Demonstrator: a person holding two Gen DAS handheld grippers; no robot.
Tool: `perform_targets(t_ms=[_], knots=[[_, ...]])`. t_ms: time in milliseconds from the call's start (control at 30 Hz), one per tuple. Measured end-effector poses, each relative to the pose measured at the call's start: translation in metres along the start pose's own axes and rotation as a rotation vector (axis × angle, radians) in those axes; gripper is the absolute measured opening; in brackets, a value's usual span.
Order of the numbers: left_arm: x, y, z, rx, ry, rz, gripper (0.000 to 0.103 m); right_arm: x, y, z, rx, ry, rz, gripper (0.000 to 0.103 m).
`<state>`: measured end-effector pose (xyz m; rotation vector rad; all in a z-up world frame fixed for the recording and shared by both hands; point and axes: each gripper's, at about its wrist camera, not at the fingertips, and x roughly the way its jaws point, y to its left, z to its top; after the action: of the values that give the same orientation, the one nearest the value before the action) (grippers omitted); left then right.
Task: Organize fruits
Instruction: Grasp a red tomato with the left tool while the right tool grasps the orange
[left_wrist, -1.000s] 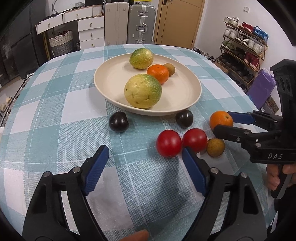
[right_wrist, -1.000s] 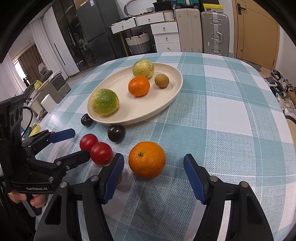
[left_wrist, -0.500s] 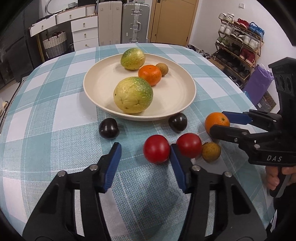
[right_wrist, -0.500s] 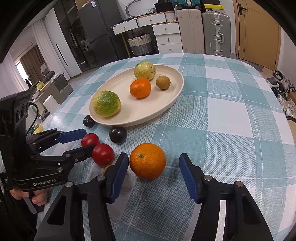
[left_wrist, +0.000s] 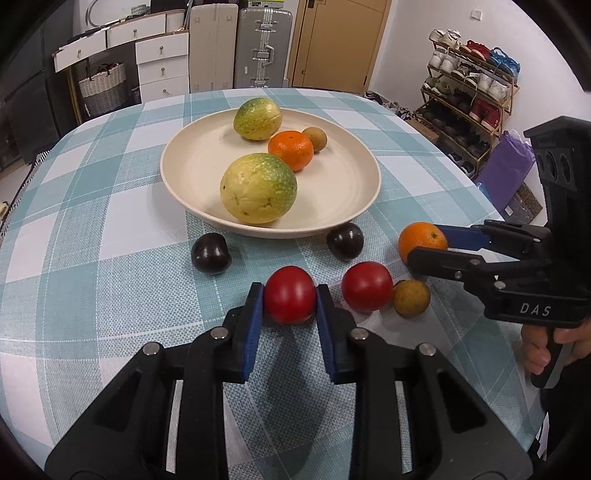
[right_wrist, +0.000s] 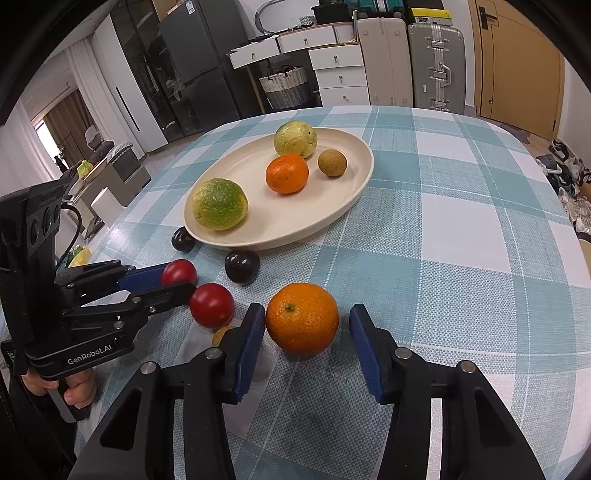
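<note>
Tomato (left_wrist: 290, 300) sits on the bench (left_wrist: 110, 258), pinched in the left claw (left_wrist: 290, 306). Right claw (right_wrist: 307, 325) has been closing around the orange (right_wrist: 302, 324), stem up, one pad not touching. Plate (left_wrist: 354, 206) lies beyond.

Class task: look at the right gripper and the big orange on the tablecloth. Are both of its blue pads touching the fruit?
Apart on one side. In the right wrist view the right gripper, jaws closing, has cloth visible between one pad and the orange; the other pad meets it.
</note>
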<state>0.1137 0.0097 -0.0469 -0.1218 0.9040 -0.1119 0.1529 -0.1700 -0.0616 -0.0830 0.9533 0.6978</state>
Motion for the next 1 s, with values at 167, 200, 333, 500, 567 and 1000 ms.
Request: perform_targets(t_ms=[167, 200, 333, 500, 567, 1000], knots=[[-0.005, 0.002, 0.001, -0.008, -0.021, -0.002, 0.025, 0.001, 0.002, 0.0, -0.005, 0.003, 0.001, 0.043], [-0.006, 0.002, 0.001, -0.01, -0.025, -0.002, 0.025, 0.001, 0.002, 0.0, -0.004, 0.003, 0.001, 0.042], [-0.01, 0.005, 0.002, -0.02, -0.038, -0.004, 0.025, 0.002, 0.003, 0.0, -0.01, -0.001, -0.004, 0.04], [-0.013, 0.008, 0.003, -0.03, -0.047, -0.006, 0.025, 0.002, 0.003, 0.0, -0.011, -0.007, -0.006, 0.039], [-0.014, 0.008, 0.003, -0.034, -0.051, -0.006, 0.025, 0.002, 0.003, 0.0, -0.011, -0.007, -0.009, 0.039], [-0.026, 0.012, 0.007, -0.051, -0.093, -0.002, 0.025, -0.008, 0.004, 0.006, -0.009, -0.044, -0.005, 0.039]])
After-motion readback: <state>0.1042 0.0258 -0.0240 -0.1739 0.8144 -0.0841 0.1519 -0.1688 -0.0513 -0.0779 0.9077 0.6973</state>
